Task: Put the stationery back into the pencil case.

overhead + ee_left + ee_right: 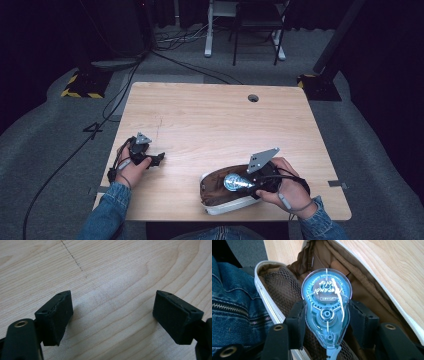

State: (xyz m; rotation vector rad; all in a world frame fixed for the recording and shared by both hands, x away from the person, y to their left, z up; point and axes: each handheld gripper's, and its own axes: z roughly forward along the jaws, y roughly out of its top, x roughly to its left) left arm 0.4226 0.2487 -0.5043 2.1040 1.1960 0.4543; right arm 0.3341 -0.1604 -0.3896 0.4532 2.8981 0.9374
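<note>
High view: wooden table (215, 120) with a cable hole (253, 98) near its far edge. All positions below are relative to the pouch.

Pouch (216, 192): brown inside, white outer shell and zipper, lying open at the table's near edge. It sits flat on the wood, mouth facing up.

Right gripper (248, 184) is directly over the pouch's open mouth, held by the right hand (290, 189) just to the pouch's right. Grey three-cornered plate on top tilts up above the pouch's right end. Jaws are clamped on a blue correction tape dispenser (235, 182), which sits above the pouch interior; can't tell from here whether it touches the lining.

Right gripper view: dispenser (326, 312) is translucent blue, teardrop shape, round end away from the camera, narrow tip toward it. Both black pads press its flanks near the middle gear hub. Behind it: pouch's brown lining (362, 290) and dark mesh pocket (284, 287). White zipper edge (265, 298) runs on the left; a denim sleeve (232, 305) sits beyond that edge. Bare table wood lies beyond the pouch's other edge.

Left gripper (156, 160) is well apart from the pouch, off to its left, low over bare table, held by the left hand (131, 170). Jaws stand wide apart, nothing between them.

Left gripper view: both black pads (56, 316) spread over bare wood grain, casting a shadow on the table; a faint dashed pencil line (72, 256) marks the wood farther out.
</note>
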